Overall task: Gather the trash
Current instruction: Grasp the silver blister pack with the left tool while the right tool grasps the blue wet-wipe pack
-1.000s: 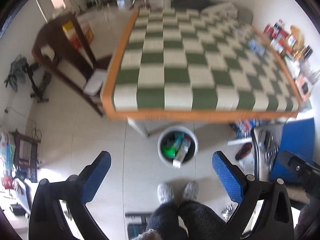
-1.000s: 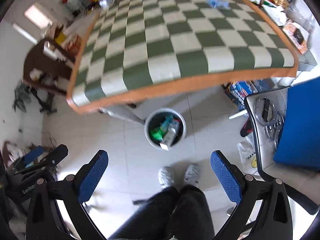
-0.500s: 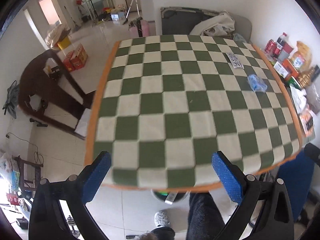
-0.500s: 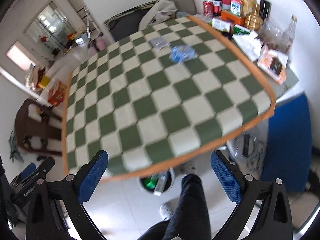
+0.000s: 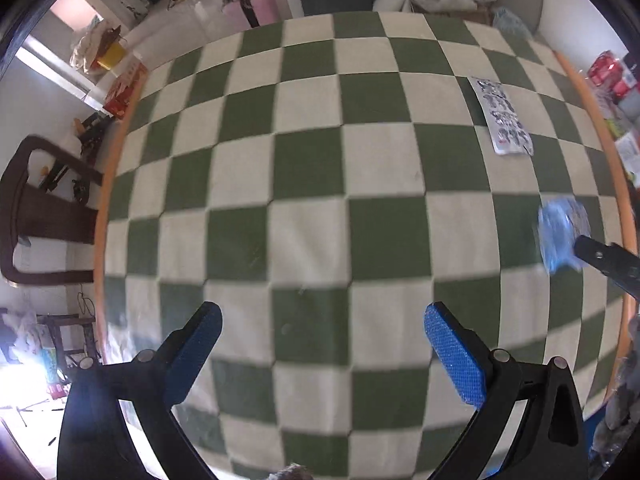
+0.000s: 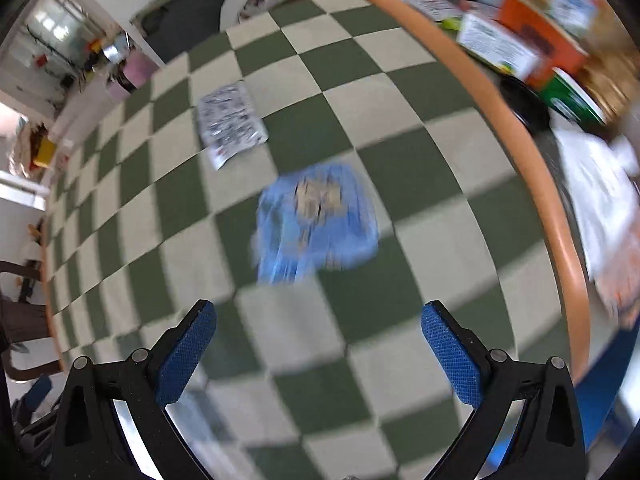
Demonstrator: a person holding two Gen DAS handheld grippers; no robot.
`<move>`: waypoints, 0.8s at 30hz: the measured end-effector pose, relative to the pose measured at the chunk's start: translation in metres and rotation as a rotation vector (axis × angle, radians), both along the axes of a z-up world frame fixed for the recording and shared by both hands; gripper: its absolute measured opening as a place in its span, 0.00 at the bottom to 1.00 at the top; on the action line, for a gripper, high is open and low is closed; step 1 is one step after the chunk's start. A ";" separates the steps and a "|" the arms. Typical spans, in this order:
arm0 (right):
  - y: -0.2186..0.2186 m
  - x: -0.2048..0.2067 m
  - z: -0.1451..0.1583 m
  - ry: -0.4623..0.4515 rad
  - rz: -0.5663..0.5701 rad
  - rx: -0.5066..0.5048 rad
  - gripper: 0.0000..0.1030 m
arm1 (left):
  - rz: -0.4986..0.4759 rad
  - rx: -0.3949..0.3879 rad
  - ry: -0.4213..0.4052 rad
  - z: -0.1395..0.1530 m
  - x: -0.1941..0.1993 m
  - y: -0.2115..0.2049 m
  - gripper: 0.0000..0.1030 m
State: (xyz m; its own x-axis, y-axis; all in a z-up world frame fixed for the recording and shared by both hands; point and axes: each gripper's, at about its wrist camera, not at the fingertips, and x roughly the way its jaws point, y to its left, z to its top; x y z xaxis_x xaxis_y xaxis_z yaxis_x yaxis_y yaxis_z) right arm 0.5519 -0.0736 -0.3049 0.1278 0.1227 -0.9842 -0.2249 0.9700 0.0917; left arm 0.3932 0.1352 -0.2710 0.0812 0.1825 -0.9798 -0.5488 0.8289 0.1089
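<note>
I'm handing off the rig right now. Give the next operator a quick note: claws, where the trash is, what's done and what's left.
Left claw: open, empty, over the middle of the checkered table.
Right claw: open, empty, pointed at the crumpled blue wrapper just ahead of it, not touching.
Printed white wrapper lies flat farther back on the cloth.
Done: nothing picked up at this moment.
Left: grab the blue wrapper, likely with the right claw, then the white one. The bin is not in view now.

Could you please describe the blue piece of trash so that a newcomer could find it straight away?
Start at the green-and-cream checkered tablecloth and go toward its orange edge. The crumpled blue wrapper lies just ahead of the open right gripper. Unlike the flat black-and-white printed packet beyond it, it is bright blue and scrunched.
</note>
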 end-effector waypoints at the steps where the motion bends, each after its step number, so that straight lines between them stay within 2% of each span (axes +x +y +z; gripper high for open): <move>1: 0.005 0.014 -0.011 0.009 0.012 -0.021 1.00 | -0.004 0.000 0.012 -0.005 0.015 0.001 1.00; 4: 0.017 0.052 -0.043 0.057 0.034 -0.060 1.00 | -0.013 -0.010 0.035 -0.014 0.051 0.004 1.00; 6: 0.023 0.067 -0.061 0.102 0.054 -0.066 0.95 | -0.019 -0.025 0.043 -0.018 0.074 0.004 1.00; 8: 0.024 0.075 -0.068 0.111 0.067 -0.064 0.62 | -0.023 -0.048 0.052 -0.024 0.100 0.003 1.00; 9: 0.022 0.078 -0.068 0.101 0.066 -0.067 0.58 | -0.024 -0.062 0.050 -0.025 0.111 0.002 1.00; 10: 0.020 0.081 -0.066 0.091 0.063 -0.057 0.47 | -0.025 -0.074 0.047 -0.027 0.121 0.001 1.00; 11: 0.014 0.086 -0.063 0.082 0.048 -0.037 0.44 | -0.026 -0.091 0.041 -0.030 0.136 -0.001 1.00; 17: -0.027 0.126 -0.047 0.031 -0.087 -0.004 0.42 | -0.009 -0.255 0.002 -0.048 0.209 -0.009 1.00; 19: -0.038 0.141 -0.048 0.023 -0.117 -0.016 0.42 | -0.016 -0.294 0.011 -0.059 0.227 -0.015 1.00; 21: -0.046 0.155 -0.050 0.027 -0.147 -0.018 0.42 | -0.032 -0.301 0.032 -0.071 0.241 -0.022 0.99; 22: -0.047 0.158 -0.051 0.027 -0.154 -0.019 0.42 | -0.042 -0.299 0.040 -0.075 0.246 -0.024 0.92; 23: -0.051 0.162 -0.052 0.027 -0.166 -0.022 0.42 | -0.050 -0.292 0.048 -0.078 0.248 -0.027 0.78; 24: -0.053 0.164 -0.053 0.026 -0.176 -0.021 0.42 | -0.059 -0.279 0.057 -0.080 0.250 -0.029 0.76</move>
